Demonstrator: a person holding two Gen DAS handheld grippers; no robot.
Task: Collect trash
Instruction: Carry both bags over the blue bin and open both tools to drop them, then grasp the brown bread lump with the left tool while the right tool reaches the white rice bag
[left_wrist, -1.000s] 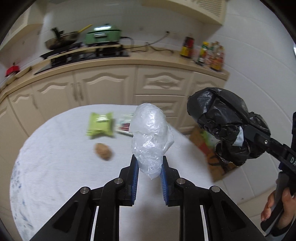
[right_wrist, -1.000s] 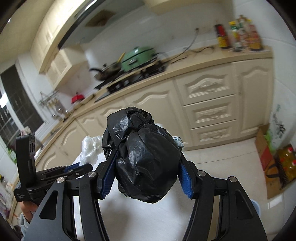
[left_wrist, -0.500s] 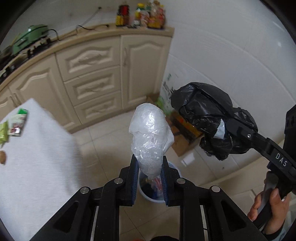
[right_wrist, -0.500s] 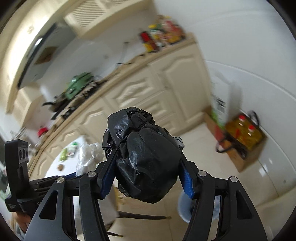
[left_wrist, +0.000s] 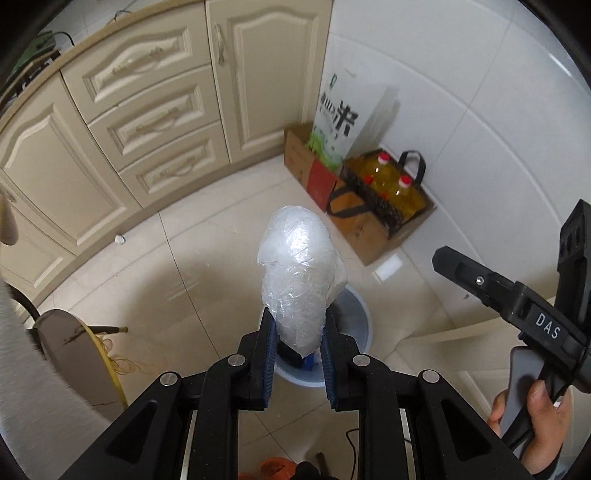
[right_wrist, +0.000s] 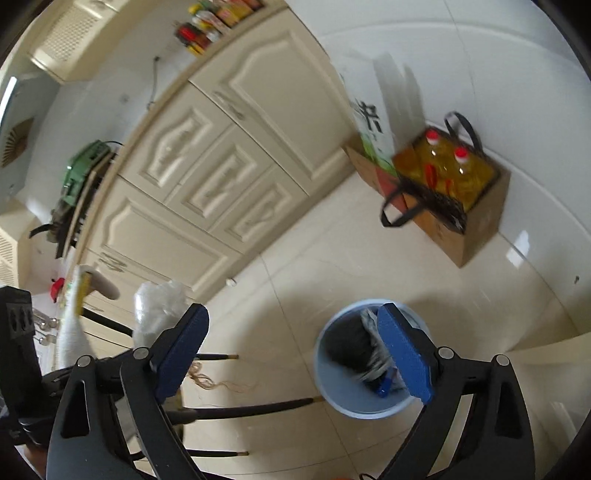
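1. The left tongs are clenched on a clear plastic wad, their blue pads pressing the lower end of it while most of it stands up past the tips.
2. In the left wrist view the wad hangs directly above a pale blue bin on the tiled floor.
3. The right tongs have just been opening and now stand wide apart with nothing between the blue pads.
4. A black bag lies inside the bin, below and between the spread tips of the right tongs, not touching them.
5. The clear wad is crumpled, cloudy white and shiny, roughly egg-shaped and wider at the top.
6. The black bag looks like a dark, blurred lump resting among grey and blue scraps in the bin.
7. A hand grips the handle of the right tongs at the right edge of the left wrist view.
8. A cardboard box with oil bottles stands by the wall, well apart from the bin.
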